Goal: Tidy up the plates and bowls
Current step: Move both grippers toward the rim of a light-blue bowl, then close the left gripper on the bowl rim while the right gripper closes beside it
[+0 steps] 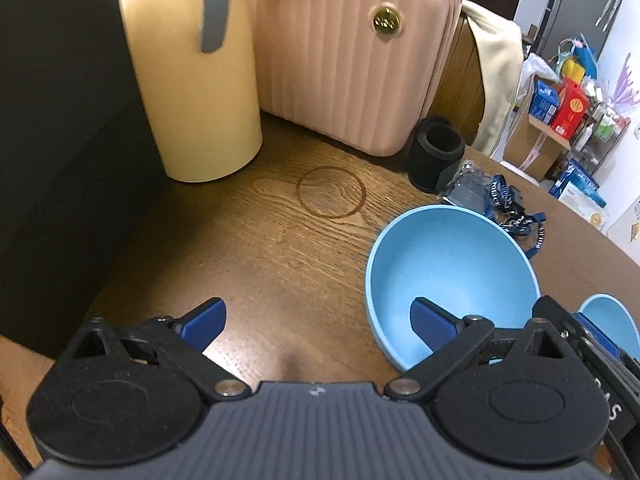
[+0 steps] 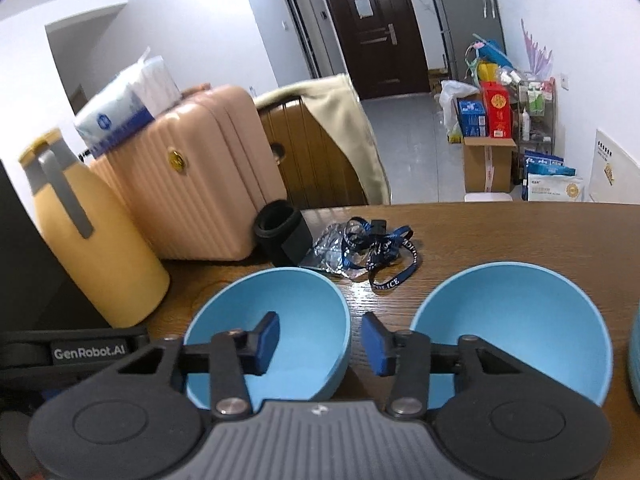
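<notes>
Two light blue bowls stand side by side on the brown wooden table (image 2: 500, 232). The left bowl (image 2: 280, 300) (image 1: 452, 264) has both grippers at it. My right gripper (image 2: 322, 342) is partly open, astride the bowl's right rim with one finger inside and one outside; the pads do not touch the wall. My left gripper (image 1: 318, 320) is wide open, with its right finger over the bowl's left side and its left finger above bare wood. The second bowl (image 2: 516, 320) (image 1: 612, 320) sits just to the right, untouched.
A yellow jug (image 1: 196, 92), a pink suitcase (image 1: 344, 52) and a black cup (image 1: 436, 152) line the table's back. A blue lanyard on a clear bag (image 2: 380, 248) lies behind the bowls. Another blue rim (image 2: 634, 360) shows at the far right.
</notes>
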`<state>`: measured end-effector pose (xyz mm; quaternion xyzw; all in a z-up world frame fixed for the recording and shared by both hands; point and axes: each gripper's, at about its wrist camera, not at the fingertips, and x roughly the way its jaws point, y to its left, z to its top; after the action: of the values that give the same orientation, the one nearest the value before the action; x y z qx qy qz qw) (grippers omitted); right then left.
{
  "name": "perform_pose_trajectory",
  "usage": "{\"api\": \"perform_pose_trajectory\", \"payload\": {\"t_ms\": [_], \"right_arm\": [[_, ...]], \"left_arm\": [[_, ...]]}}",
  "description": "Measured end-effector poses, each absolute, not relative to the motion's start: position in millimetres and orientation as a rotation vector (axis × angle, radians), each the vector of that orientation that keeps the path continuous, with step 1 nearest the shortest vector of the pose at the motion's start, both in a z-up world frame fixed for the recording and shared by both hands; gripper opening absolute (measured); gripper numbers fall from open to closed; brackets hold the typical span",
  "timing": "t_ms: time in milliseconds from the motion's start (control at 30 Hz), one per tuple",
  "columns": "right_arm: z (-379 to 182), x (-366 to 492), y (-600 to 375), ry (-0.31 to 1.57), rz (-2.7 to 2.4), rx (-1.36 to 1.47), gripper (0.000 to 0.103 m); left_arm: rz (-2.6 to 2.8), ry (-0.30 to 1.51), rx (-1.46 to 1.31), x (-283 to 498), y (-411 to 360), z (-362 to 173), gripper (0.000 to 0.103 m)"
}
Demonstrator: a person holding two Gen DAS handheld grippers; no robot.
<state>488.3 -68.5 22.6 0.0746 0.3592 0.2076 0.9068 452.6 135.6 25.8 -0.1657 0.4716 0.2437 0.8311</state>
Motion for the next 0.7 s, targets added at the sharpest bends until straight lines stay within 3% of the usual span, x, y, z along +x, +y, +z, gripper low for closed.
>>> {"api": "perform_pose_trajectory", "payload": {"t_ms": [200,300,433,700], "right_arm": [[7,509,-49,0.777,0.413,0.091,0.030],[5,511,-42,0.758,0.404,0.051,0.029],[4,510,-35,0.743,0.399,0.011,0.028],[7,509,-38,0.735,0.388,0.015,0.023]], "left_arm": [[0.501,1.043,-0.371,476,136,7,0.080],[0.497,1.059,-0.381,483,137,-1,0.072],[0.472,1.078,-0.406,487,138,-9,0.055],[0.480,1.089,-0.430,488,141,-14,0.054]]}}
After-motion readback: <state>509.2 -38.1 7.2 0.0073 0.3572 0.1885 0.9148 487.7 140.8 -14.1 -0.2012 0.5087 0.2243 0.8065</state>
